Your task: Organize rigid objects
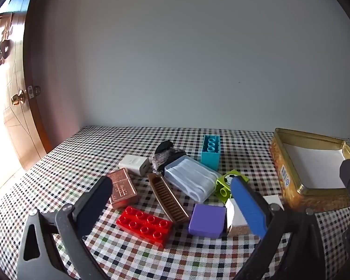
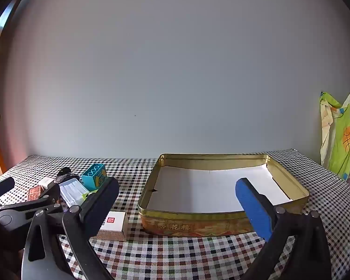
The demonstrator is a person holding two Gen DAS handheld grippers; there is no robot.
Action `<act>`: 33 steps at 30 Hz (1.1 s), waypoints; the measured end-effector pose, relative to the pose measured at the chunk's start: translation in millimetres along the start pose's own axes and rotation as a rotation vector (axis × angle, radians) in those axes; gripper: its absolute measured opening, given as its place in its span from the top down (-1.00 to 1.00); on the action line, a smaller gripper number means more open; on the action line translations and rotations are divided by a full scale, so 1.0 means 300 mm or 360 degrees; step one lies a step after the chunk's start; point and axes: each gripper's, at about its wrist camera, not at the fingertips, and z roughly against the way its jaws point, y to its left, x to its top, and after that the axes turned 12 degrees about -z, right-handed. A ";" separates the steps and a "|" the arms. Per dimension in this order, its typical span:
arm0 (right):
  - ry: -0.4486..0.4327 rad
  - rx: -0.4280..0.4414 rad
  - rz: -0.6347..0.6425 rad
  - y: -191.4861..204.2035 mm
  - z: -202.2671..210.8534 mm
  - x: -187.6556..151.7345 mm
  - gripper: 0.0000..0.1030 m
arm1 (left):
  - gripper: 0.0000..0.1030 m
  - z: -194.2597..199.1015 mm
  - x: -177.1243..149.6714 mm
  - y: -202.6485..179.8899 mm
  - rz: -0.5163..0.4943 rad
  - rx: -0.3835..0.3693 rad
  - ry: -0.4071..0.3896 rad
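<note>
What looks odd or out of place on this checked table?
The small things lie in a jumble, none in the gold tin, which holds only a white liner. The teal brick lies on its side, studs facing sideways, unlike the red brick lying flat. Nothing looks spilled or broken.

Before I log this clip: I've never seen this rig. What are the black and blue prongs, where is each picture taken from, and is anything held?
Each picture comes from a fisheye camera on a hand-held two-finger gripper, looking along its fingers. The left gripper hangs open over a pile: red brick, purple block, brown comb, clear case, teal brick. The right gripper is open before an unfilled gold tin on the checked cloth. Nothing is held.
</note>
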 end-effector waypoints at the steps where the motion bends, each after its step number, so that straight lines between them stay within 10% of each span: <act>1: 0.0000 0.0000 0.0004 -0.001 0.000 0.002 -0.97 | -0.99 0.002 0.000 -0.001 -0.0005 0.0010 -0.0016; 33: 0.0007 -0.0002 -0.0008 -0.006 0.008 0.013 -0.97 | -0.99 0.007 0.027 -0.023 0.0004 -0.0012 -0.0014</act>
